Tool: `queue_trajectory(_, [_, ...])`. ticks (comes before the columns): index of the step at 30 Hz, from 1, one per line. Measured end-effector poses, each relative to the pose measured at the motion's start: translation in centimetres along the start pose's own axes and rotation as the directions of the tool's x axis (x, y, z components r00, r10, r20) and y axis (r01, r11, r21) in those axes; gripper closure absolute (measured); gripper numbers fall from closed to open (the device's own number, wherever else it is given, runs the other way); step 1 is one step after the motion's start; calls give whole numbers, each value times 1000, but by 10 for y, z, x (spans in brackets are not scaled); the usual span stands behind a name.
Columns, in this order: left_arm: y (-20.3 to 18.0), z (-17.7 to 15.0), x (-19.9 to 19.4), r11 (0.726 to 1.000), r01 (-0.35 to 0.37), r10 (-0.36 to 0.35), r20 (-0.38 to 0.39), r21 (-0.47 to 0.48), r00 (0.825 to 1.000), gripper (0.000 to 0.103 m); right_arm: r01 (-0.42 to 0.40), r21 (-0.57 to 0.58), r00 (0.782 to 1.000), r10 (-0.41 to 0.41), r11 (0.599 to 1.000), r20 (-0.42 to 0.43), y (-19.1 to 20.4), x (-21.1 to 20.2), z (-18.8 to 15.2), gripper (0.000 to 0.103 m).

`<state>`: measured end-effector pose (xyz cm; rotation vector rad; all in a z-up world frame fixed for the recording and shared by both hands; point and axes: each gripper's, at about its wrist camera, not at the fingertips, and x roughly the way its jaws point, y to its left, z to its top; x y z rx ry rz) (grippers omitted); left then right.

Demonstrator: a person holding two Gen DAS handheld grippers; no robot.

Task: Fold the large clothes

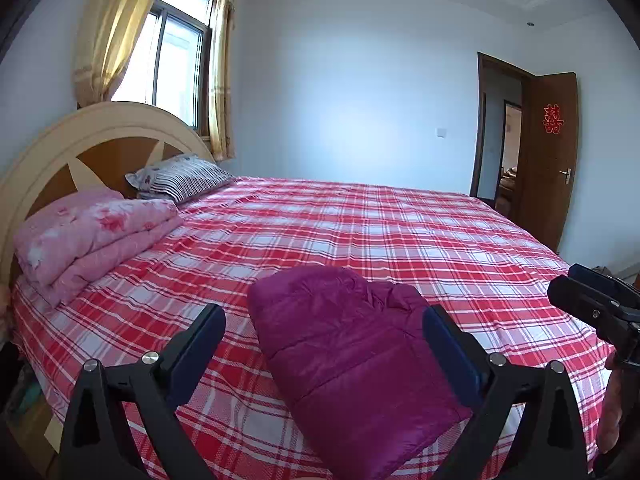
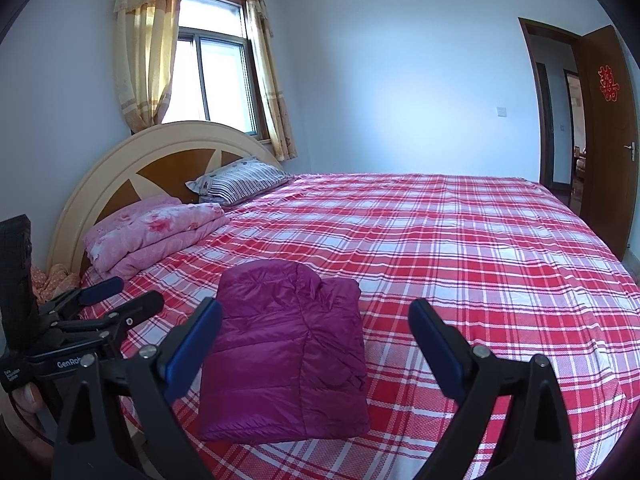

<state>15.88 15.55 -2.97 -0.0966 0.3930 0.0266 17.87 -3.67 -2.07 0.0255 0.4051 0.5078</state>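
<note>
A purple quilted down jacket lies folded into a compact rectangle near the front edge of the bed; it also shows in the right wrist view. My left gripper is open and empty, held above the jacket, apart from it. It also shows from the side in the right wrist view. My right gripper is open and empty, held above the jacket's right side. It shows at the right edge of the left wrist view.
The bed has a red and white plaid sheet. A folded pink quilt and a striped pillow lie by the headboard. An open brown door stands at the far right.
</note>
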Motion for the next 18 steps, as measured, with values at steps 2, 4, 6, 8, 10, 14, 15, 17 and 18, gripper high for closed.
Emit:
queue_trajectory(2, [1,0,-1,1000,-1,1,3,-1,1000,3,-4,-2,1000,4,1000,5,1,-1,1,7])
queue_trajectory(4, [1,0,0,1000,-16,16,9,6,1000,3,-7,-4,1000,7,1000,6,2,-1,1,7])
queue_trajectory(6, [2,0,1,1000,-24,24,10,3,1000,3,-9,-6,1000,9,1000,6,3,-1,0,7])
queue_trajectory(8, [4,-1,1,1000,-9,9,13,-3,1000,3,-11,-9,1000,11,1000,3,3,0,-1,7])
queue_trajectory(10, [5,-2,1,1000,-7,7,20,-6,1000,3,-12,-9,1000,12,1000,-1,3,1,-2,7])
queue_trajectory(14, [5,-3,2,1000,-12,12,26,-5,1000,3,-12,-6,1000,12,1000,-9,2,2,-5,6])
queue_trajectory(15, [4,-3,2,1000,-12,12,28,-5,1000,3,-12,-4,1000,11,1000,-12,2,2,-6,6])
queue_trajectory(17, [4,-4,3,1000,-11,11,26,-2,1000,3,-11,-1,1000,11,1000,-15,1,3,-7,6])
queue_trajectory(18, [4,-4,3,1000,-10,10,28,0,1000,3,-10,1,1000,10,1000,-18,0,3,-7,6])
